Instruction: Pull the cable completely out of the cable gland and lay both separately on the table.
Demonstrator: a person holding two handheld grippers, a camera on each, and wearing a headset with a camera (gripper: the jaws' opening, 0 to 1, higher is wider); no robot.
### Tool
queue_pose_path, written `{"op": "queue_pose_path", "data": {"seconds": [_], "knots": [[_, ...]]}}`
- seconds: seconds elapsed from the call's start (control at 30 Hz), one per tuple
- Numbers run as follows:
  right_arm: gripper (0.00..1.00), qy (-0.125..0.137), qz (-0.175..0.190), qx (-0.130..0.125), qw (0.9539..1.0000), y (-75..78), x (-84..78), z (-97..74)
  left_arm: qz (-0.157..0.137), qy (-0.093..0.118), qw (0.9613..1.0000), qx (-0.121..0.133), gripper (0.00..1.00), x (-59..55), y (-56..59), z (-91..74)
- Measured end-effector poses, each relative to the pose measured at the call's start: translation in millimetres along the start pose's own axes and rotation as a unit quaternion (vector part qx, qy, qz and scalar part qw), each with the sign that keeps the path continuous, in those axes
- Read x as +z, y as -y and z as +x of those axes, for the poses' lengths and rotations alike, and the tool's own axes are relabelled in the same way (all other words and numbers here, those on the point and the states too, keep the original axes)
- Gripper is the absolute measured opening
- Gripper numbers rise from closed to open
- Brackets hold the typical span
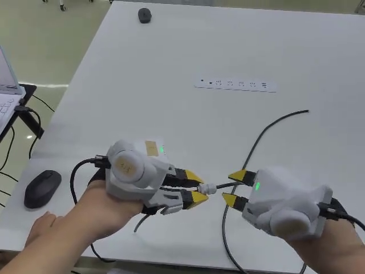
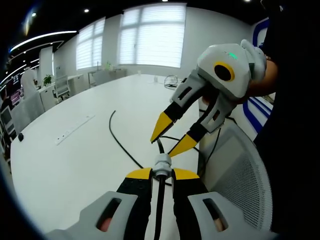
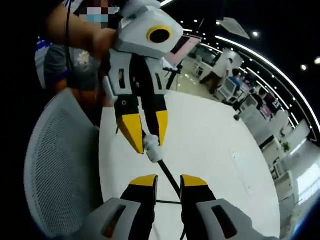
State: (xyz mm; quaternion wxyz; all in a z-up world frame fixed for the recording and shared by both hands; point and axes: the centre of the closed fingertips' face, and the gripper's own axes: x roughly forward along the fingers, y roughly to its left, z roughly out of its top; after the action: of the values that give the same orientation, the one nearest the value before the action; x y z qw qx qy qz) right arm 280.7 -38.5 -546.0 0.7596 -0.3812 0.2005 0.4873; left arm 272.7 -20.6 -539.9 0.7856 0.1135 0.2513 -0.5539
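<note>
1. The cable gland (image 1: 208, 187) is held in the air near the front edge of the table (image 1: 171, 68). The cable (image 1: 268, 128) is still threaded through it, so nothing is separated or laid down.
2. The left gripper (image 1: 198, 186) pinches the gland between its yellow tips, and a cable tail runs back between its jaws.
3. The right gripper (image 1: 232, 186) faces it, just beside the gland. Its jaws are spread to either side of the cable and are not gripping it.
4. Beyond the grippers, the cable lies slack across the table toward a power strip (image 1: 235, 84).
5. As I judge it, everything remains: clamp the cable, draw it fully out, then set both down apart.
</note>
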Motion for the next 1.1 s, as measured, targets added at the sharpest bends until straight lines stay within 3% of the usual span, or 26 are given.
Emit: {"op": "queue_pose_path", "data": {"seconds": [0.27,0.5,0.67,0.87,0.93,1.1], "knots": [[0.07,-0.002,-0.027,0.007,0.9996,-8.1,6.9,5.0,0.007,-0.004,1.0,-0.002,0.15,-0.1,3.1,2.1],[0.02,0.0,-0.008,0.002,1.0,-5.6,2.5,3.9,0.008,-0.004,1.0,-0.002,0.15,-0.3,5.5,3.5],[0.01,0.0,0.04,0.005,0.9992,-4.2,-1.5,2.9,0.011,-0.005,0.9999,-0.003,0.15,0.0,6.2,3.4],[0.01,0.001,0.087,-0.008,0.9962,3.0,-10.0,-0.4,0.015,0.0,0.9999,0.0,0.15,2.8,4.9,0.9],[0.01,0.004,0.121,-0.008,0.9926,3.9,-13.7,-1.1,0.016,0.0,0.9999,0.001,0.15,3.1,5.0,0.6],[0.01,0.0,0.166,-0.008,0.9861,6.5,-24.6,-2.2,0.016,0.002,0.9999,0.003,0.15,3.6,5.8,-0.5]]}}
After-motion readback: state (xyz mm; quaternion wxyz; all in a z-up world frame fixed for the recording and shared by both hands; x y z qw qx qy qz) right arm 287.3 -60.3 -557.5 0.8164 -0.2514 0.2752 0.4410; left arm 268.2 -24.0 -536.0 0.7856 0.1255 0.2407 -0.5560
